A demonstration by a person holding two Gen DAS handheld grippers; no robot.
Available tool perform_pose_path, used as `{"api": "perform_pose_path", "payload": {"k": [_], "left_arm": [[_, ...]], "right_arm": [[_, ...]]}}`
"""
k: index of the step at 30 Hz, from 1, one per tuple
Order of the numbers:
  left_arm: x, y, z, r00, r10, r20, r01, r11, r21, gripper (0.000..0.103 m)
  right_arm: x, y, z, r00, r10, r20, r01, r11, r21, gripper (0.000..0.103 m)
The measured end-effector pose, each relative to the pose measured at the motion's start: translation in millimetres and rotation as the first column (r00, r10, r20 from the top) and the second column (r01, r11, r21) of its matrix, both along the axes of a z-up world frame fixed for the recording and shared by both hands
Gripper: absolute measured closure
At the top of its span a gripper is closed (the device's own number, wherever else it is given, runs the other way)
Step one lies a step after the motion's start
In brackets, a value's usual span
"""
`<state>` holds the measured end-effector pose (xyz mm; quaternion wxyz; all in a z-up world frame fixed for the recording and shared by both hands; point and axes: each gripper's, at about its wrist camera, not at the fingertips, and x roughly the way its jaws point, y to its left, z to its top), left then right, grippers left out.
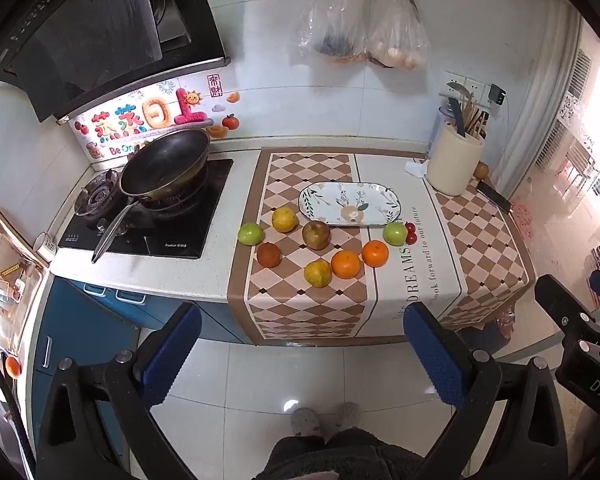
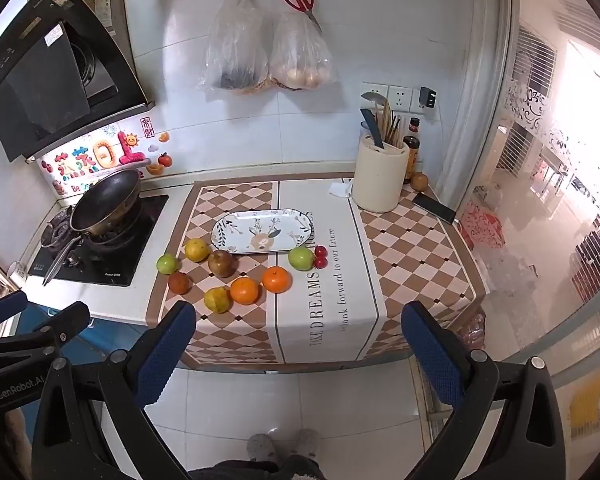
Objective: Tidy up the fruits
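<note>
A: Both tongs wide apart, nothing between the pads. Left gripper (image 1: pixel 302 354) and right gripper (image 2: pixel 299 354) hang over the floor tiles, short of the counter edge, tilted down toward it.

B: Fruit position?

A: All ahead of the tongs, loose on the checked cloth (image 1: pixel 300 308). Nearest the left gripper: a yellow-green fruit (image 1: pixel 317 273), touching an orange (image 1: pixel 345 264); second orange (image 1: pixel 375 253) just beside that. Further out: a reddish-brown fruit (image 1: pixel 268 255), a brown pear-like one (image 1: pixel 316 235), a green apple (image 1: pixel 251 233), a yellow fruit (image 1: pixel 285 219). Off toward the right gripper, another green apple (image 2: pixel 301 258) with cherries (image 2: pixel 320 257) touching it.

B: And beyond those?

A: Patterned plate (image 1: pixel 350 209), bare, sitting just behind the fruit row.

B: Step in hand?

A: My reading: approach, nothing picked yet. Plate is the likely destination, though the task doesn't say so.

B: Next move?

A: Carry one gripper forward over the counter edge, drop the open jaws around a near fruit. The touching pair is awkward; the lone orange looks the cleaner first grab
</note>
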<state>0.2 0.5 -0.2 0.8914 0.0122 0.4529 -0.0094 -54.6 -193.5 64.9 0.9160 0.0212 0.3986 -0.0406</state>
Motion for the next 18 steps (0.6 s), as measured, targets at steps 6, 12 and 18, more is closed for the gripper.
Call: {"api": "perform_pose_path", "payload": {"k": [6,12,18], "left_arm": [[0.5,-0.1,-0.3,1.0,0.003,0.001,-0.003,1.0,0.005,0.0],[0.4,0.0,-0.3,1.0,0.003,0.003,-0.003,1.0,0.003,0.0],[1.2,0.2,-0.8,1.0,0.002,0.002,-0.002,1.0,0.002,0.0]], "right_arm": [[-0.5,-0.2,0.7,1.0,0.001,0.0,-0.001,1.0,0.0,0.0],[-1.1,-1.0,0.5,1.0,0.0,0.0,0.0,1.0,0.003,0.0],[-0.8,-3.0,0.1,1.0,-0.001,0.003,0.001,1.0,0.01,0.0]]}}
